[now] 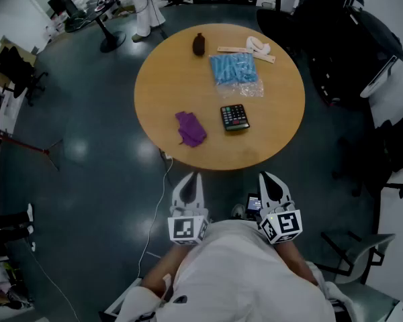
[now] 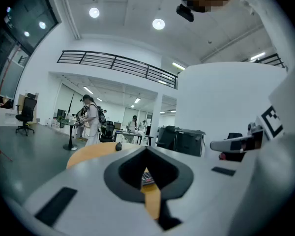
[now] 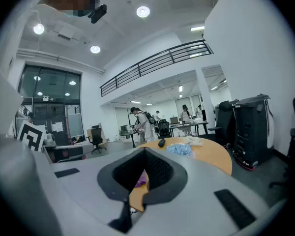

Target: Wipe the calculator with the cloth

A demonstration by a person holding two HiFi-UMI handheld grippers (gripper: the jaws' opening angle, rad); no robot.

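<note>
Jaws clenched on nothing, left gripper (image 1: 192, 178) and right gripper (image 1: 269, 178) short of the table (image 1: 181, 79). The calculator (image 1: 234, 117) and cloth (image 1: 190, 128) lie near its front edge, so a careless sweep could knock either off.

Bare tabletop (image 1: 269, 139) rings the cloth (image 1: 190, 128); blue bag (image 1: 234, 68) sits just behind calculator (image 1: 234, 117)

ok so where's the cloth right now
In the head view the cloth lies on the round table, near its front edge, just left of the calculator.
</note>
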